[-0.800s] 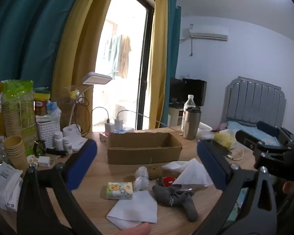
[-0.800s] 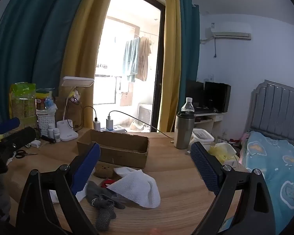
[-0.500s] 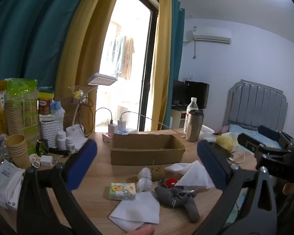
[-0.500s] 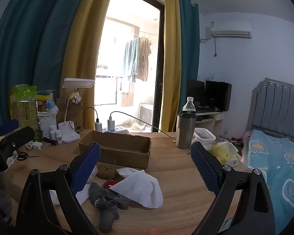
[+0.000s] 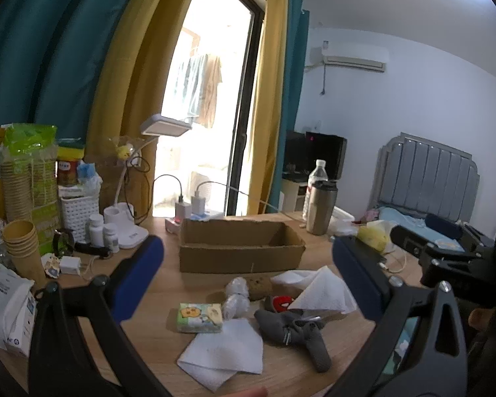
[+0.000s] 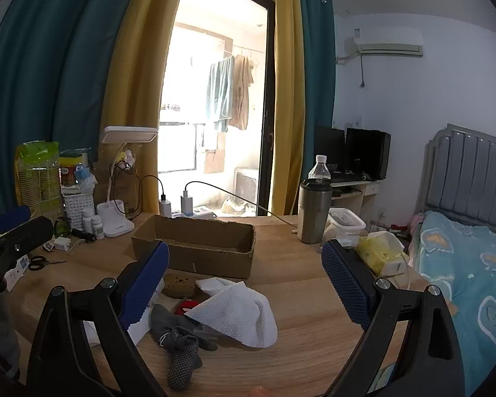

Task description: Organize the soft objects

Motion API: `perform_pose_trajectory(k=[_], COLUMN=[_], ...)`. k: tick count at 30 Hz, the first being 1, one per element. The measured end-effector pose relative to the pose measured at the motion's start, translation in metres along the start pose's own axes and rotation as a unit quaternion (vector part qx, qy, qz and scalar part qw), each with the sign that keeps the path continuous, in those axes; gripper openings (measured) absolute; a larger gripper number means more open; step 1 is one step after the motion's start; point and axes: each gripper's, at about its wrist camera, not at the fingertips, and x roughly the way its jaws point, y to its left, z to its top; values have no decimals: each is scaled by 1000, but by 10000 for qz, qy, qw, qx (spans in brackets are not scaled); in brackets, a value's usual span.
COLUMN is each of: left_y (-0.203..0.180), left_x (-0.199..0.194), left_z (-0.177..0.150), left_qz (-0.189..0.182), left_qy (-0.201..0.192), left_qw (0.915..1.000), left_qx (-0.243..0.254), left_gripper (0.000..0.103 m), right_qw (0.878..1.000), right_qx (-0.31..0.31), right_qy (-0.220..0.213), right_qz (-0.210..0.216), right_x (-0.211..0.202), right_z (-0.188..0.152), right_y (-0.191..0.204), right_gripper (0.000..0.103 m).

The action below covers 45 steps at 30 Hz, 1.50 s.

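Observation:
A pile of soft things lies on the wooden table in front of an empty cardboard box (image 5: 241, 248) (image 6: 198, 248): grey socks (image 5: 294, 330) (image 6: 178, 340), white cloths (image 5: 225, 354) (image 6: 238, 314), a small tissue pack (image 5: 200, 317), a crumpled plastic wad (image 5: 236, 297), a brown sponge-like lump (image 6: 178, 286) and a red item (image 5: 281, 302). My left gripper (image 5: 248, 274) hovers open above and before the pile, nothing between its fingers. My right gripper (image 6: 244, 278) is open too, held over the cloths, empty.
Stacked paper cups (image 5: 20, 248), pill bottles (image 5: 102, 231), a lamp base (image 5: 125, 228), chargers (image 5: 190, 205) and scissors (image 6: 41, 262) crowd the left and back. A steel tumbler (image 6: 314, 211) and water bottle (image 6: 319, 168) stand right of the box. A bed (image 6: 469, 264) lies beyond the table's right edge.
Both grippers have tilted slightly downward and drifted a little; the table contents sit a bit higher in both views. Nothing was grasped or moved.

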Motion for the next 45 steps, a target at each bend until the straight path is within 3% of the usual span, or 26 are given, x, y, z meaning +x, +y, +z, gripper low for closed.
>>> perform_pose_trajectory(k=[45], left_y=[-3], left_x=[-1], left_z=[-1], left_qz=[-74], left_qy=[78], left_qw=[9999], left_qx=[-6], left_gripper=[102], right_qw=[10000], right_qx=[35], right_qy=[88], right_qz=[28], right_x=[4], right_z=[0], right_y=[1], right_gripper=[95])
